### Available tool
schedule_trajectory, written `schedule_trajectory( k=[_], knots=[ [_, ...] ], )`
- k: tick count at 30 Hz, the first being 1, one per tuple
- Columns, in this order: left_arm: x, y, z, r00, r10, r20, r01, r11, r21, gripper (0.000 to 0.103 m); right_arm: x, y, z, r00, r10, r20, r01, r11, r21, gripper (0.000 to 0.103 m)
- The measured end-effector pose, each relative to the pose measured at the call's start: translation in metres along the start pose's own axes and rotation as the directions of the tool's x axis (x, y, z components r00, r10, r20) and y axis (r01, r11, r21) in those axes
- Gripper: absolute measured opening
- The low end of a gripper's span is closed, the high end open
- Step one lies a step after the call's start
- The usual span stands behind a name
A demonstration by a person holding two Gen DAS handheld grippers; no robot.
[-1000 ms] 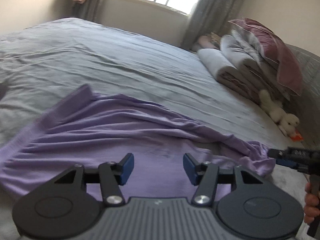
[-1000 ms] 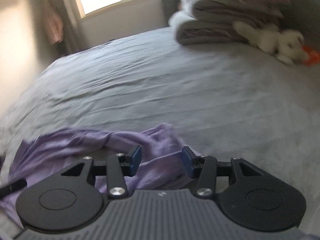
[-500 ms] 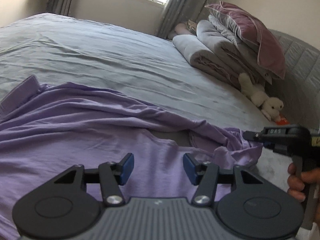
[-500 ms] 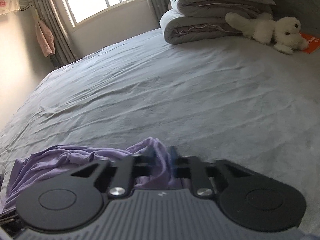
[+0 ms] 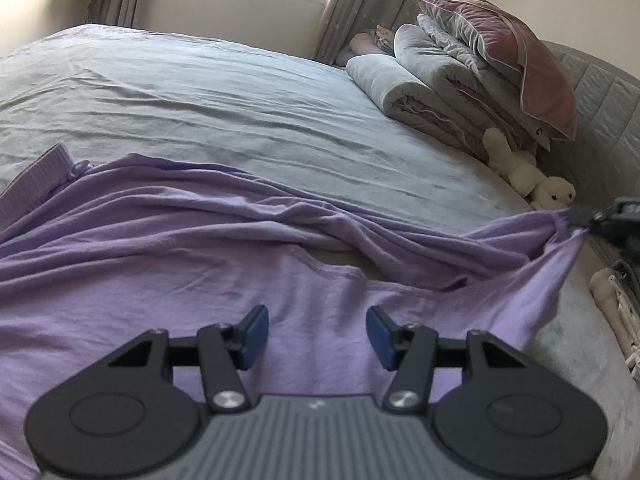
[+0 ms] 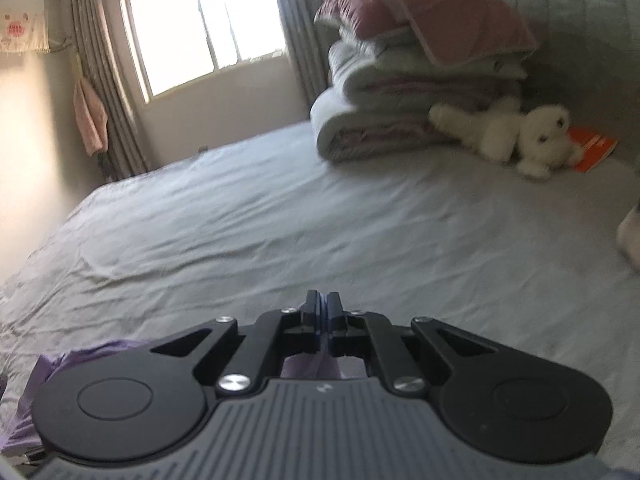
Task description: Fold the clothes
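Garment: crumpled lilac jersey top [image 5: 168, 248], spread across grey bedsheet [image 5: 224, 104]. Right gripper [image 6: 322, 312]: jaws pinched tight on one corner of the fabric, lifting it off the sheet at right. Left gripper [image 5: 316, 332]: jaws apart, empty, poised above the top's near edge. Background: folded grey quilts [image 5: 436, 84], white plush toy [image 5: 532, 178].

No words or numbers can be read. A small pale logo mark [image 6: 322, 388] sits on each gripper's grey ribbed body, too small to make out. At ten o'clock in the right wrist view, a wall hanging [image 6: 18, 34] bears pink marks, blurred. The orange booklet [image 6: 592, 152] at two o'clock shows no legible print.
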State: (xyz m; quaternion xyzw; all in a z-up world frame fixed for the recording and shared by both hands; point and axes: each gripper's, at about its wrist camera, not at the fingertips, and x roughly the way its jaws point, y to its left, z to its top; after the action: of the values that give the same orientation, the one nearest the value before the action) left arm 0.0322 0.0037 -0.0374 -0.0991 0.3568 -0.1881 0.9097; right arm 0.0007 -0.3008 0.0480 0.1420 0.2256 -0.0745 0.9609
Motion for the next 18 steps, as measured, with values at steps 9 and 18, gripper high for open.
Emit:
schedule_trajectory(
  k=[9,18],
  knots=[
    [0.000,0.002,0.000,1.000,0.015,-0.006,-0.015,1.000,0.006,0.055,-0.045,0.000,0.017,0.973,-0.121,0.196,0.133,0.990,-0.052,0.001],
    [-0.007,-0.010,-0.002,0.995,-0.096,0.012,0.096,0.995,0.040,0.056,-0.006,-0.019,0.007,0.993,-0.114,-0.005,0.114,0.993,-0.004,0.012]
  ],
)
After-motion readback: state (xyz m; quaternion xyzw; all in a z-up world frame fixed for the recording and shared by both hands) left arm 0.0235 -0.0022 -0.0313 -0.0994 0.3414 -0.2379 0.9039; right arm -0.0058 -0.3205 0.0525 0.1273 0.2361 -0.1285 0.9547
